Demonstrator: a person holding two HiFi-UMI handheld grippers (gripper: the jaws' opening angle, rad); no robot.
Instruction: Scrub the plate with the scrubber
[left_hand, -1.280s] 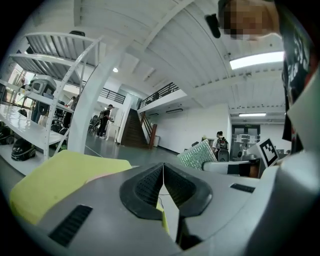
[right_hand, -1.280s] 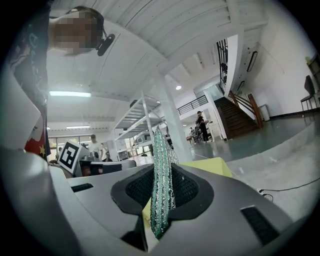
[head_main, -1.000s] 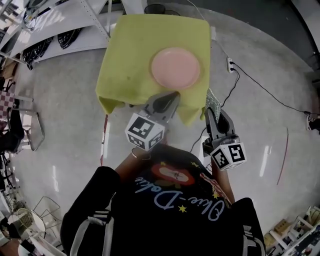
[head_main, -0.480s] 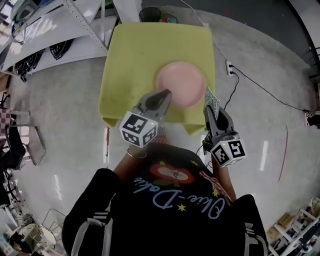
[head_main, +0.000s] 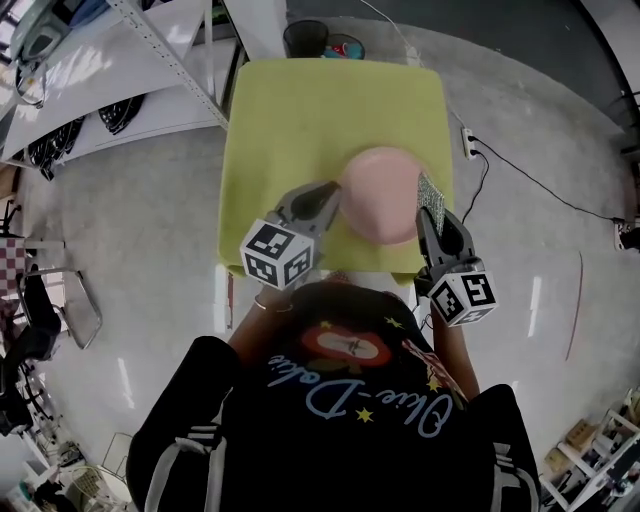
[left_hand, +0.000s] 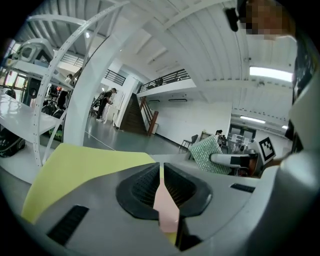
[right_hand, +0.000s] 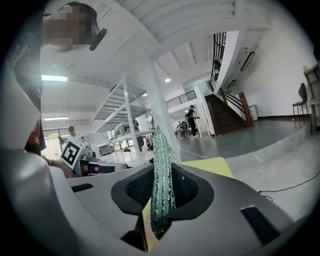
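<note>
Your left gripper (head_main: 333, 192) reaches from the near side over the square table covered with a yellow-green cloth (head_main: 290, 120). In the left gripper view, its jaws are closed on the rim of the round pink plate (left_hand: 166, 207). The thin pink edge stands between the ribbed black pads (left_hand: 145, 188). In the head view, the plate (head_main: 385, 190) lies over the near right part of the table, and the left gripper grips its left edge. It cannot be told whether the plate rests flat on the cloth or is raised off it.

Your right gripper (head_main: 428, 215) is positioned at the plate's right edge. In the right gripper view, its jaws are pressed onto the flat green glittery scrubber pad (right_hand: 161, 170). The pad stands upright between the jaws and projects beyond their tips. In the head view, the scrubber (head_main: 430, 192) overlaps the plate's right rim. Contact between the two cannot be confirmed from any view.

Surroundings in the head view:
- A white metal shelving rack (head_main: 170, 70) stands to the far left of the table.
- A black round bin (head_main: 305, 38) sits just beyond the table's far edge.
- A white power strip (head_main: 467, 143) with a black cable lies on the grey floor, just right of the table.
</note>
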